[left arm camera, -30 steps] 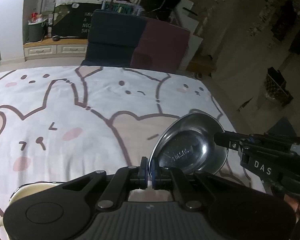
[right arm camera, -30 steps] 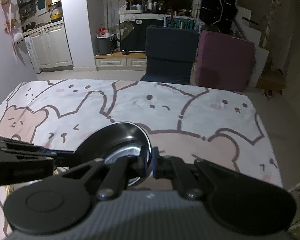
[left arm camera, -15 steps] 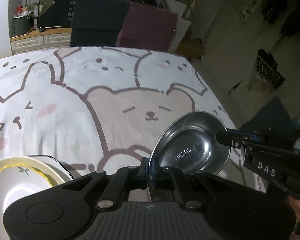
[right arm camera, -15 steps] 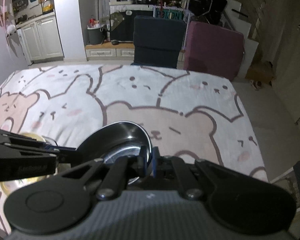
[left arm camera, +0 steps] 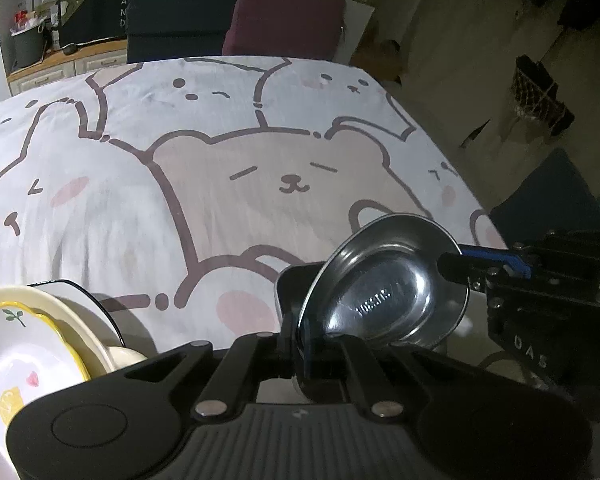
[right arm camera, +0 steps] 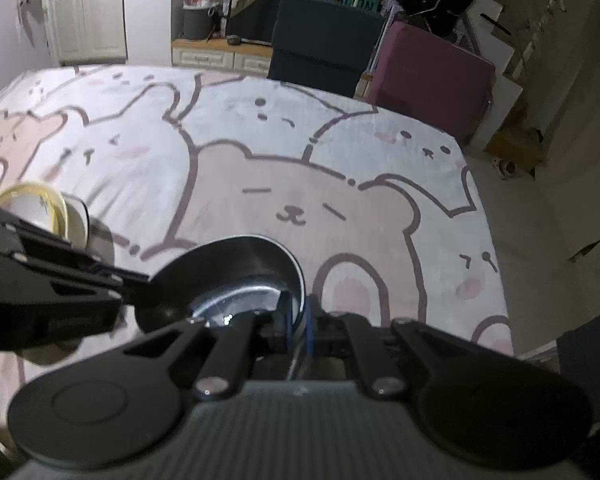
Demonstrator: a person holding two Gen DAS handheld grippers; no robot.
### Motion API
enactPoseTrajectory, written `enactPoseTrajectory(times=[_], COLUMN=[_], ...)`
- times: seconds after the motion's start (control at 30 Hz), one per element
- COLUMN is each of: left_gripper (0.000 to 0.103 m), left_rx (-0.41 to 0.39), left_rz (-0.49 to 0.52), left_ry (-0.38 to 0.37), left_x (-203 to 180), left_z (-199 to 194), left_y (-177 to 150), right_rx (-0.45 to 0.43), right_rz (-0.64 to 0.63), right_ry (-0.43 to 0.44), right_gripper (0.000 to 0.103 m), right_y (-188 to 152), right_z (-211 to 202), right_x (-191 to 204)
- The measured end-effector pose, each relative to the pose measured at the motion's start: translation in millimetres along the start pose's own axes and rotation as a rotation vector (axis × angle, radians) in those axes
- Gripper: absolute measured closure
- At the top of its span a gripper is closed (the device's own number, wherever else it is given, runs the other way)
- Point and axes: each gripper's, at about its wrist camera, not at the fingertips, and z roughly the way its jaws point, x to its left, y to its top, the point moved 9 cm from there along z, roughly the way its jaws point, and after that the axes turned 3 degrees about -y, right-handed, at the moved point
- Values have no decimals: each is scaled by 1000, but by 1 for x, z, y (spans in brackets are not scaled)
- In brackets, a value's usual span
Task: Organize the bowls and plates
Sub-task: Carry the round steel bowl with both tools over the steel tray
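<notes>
- Both grippers have hold of the same steel bowl (left arm camera: pixel 384 292), one on each side of it, with the bowl tilted up on edge above the near part of the surface (left arm camera: pixel 228 184).
- The left gripper (left arm camera: pixel 300 334) is pinched nearly closed on the bowl's near-left rim. The bowl's shiny inside faces this camera, with stamped lettering on its bottom.
- The right gripper (right arm camera: pixel 298 312) is also squeezed almost fully together, clamped on the rim at the bowl's right edge. From its side you mostly see the bowl's dark outside.
- In each wrist view the other gripper reaches in from the side and grips the opposite rim.
- A stack of cream and yellow-rimmed dishes (left arm camera: pixel 40 332) sits at the near left of the surface, left of the bowl and not touching it.
- The surface is covered in a cartoon bear and bunny cloth (right arm camera: pixel 300 184).
</notes>
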Motion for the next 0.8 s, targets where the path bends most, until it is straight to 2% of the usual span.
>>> enactPoseTrajectory(times=[0.27,0.43,0.8], left_gripper=[98,94,92], left_rx=[32,35,61], left_rz=[35,51,79], left_ry=[33,45,59], left_x=[1,0,-4], left_z=[9,12,24], left_y=[-10,-12,-16], right_rx=[59,83,124], right_rz=[-63,-108,-110], right_ry=[-3,-24,-22], right_gripper=[93,92,87], right_y=[-8,-13,-21], right_z=[11,17,27], right_x=[7,10,5])
